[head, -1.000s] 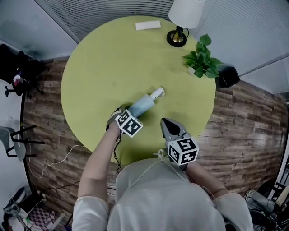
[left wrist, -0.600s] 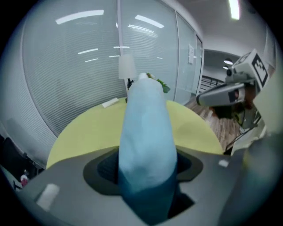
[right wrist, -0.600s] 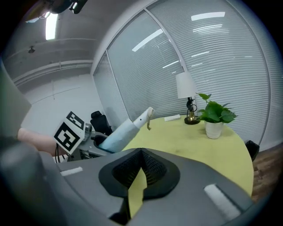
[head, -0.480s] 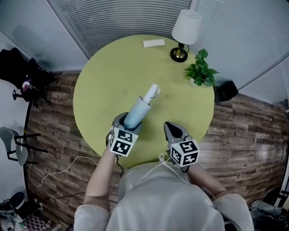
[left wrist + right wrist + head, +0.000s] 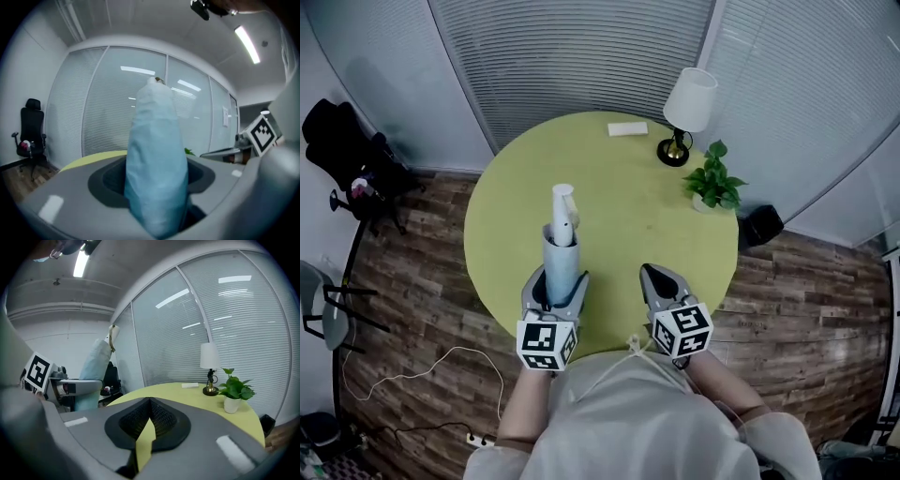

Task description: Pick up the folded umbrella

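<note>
The left gripper [image 5: 555, 284] has its jaws clamped around the light-blue fabric folded umbrella [image 5: 560, 246], holding it above the round yellow-green table [image 5: 637, 220]. The right gripper [image 5: 660, 281] is closed, holding nothing

Light blue folded cloth umbrella [image 5: 560, 246] w/ white tip. Yellow-green round table [image 5: 623, 211]. Grey left gripper [image 5: 558, 278] & grey right gripper [image 5: 654, 275]: black & white square marks on 2 cubes. White lamp shade [image 5: 691, 98], green leafy plant [image 5: 712, 185], brown wood plank floor [image 5: 422, 272].
</note>
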Demonstrator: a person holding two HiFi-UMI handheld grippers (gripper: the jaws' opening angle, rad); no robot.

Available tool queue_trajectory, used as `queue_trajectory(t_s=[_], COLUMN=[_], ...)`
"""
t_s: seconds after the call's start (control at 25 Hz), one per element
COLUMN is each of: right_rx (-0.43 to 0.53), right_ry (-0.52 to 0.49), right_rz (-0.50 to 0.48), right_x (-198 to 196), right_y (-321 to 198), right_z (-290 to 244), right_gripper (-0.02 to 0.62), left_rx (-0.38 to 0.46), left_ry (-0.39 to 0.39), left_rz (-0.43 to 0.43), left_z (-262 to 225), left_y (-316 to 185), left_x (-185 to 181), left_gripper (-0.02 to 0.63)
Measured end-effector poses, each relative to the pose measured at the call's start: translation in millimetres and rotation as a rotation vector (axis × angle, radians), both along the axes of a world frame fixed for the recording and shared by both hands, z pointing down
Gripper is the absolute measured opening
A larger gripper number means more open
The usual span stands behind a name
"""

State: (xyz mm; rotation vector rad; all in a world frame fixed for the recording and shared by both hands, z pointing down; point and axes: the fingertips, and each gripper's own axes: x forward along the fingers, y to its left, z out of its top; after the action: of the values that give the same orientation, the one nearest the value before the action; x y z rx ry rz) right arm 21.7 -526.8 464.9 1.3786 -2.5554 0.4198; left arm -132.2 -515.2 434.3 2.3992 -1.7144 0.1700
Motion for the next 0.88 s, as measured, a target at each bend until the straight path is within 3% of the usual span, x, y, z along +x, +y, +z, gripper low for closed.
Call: queue_trajectory(t_s=[0.24, 0.88], right_rx=[0.066, 0.084], right_ry=[-0.013, -0.007], right_rz=[0.004, -0.016], right_x=[-7.5, -8.2], right_y=[3.1, 0.9], right_z=[-16.8, -20.5], right_gripper=[-0.002, -0.002], left_rx=[0.134, 0.1], left_ry=[0.003, 0.015], left_rz=[-0.125, -0.117], left_z=[-22.6, -15.7], left_y=[11.7, 5.5], left_x=[-19.6, -14.7], left_gripper=[0.305, 0.305])
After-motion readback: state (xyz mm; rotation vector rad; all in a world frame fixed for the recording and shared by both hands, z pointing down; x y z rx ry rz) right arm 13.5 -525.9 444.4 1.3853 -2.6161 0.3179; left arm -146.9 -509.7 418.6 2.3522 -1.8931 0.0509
